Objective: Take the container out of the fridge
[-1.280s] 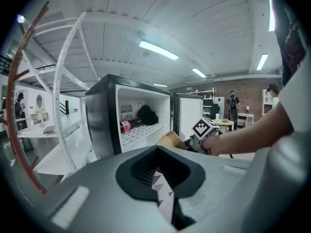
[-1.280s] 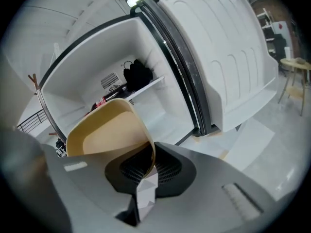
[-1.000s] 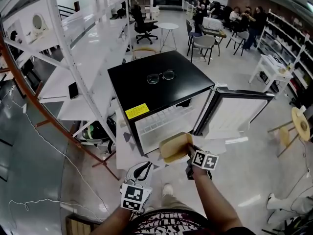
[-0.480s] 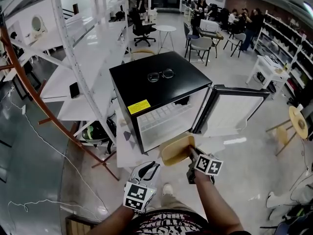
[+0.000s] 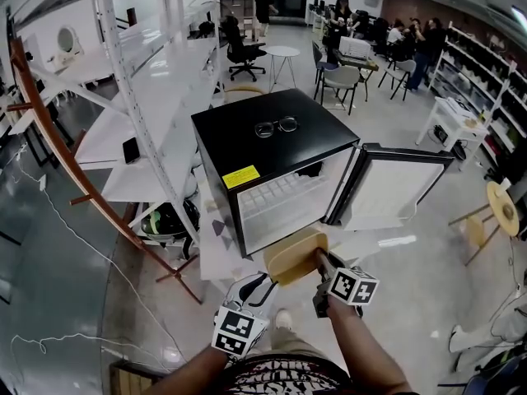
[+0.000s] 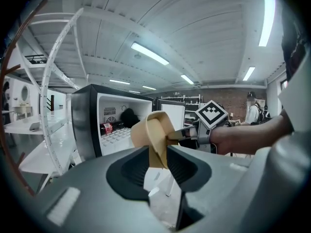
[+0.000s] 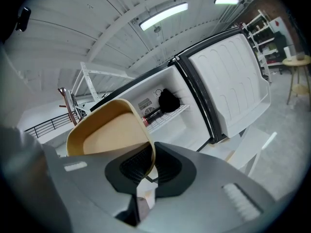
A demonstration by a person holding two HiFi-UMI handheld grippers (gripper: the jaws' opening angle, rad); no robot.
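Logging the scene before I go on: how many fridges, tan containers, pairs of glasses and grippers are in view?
Fridge: 1
Tan container: 1
Pair of glasses: 1
Grippers: 2 (left gripper, right gripper)
Total: 5

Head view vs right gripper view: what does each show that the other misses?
Head view only: the glasses on top of the fridge, the yellow label and the left claw. Right gripper view only: the right claw clamped on the container rim, and a vent grille in the fridge's back wall. Both: the tan container outside the open fridge, with the door swung wide.
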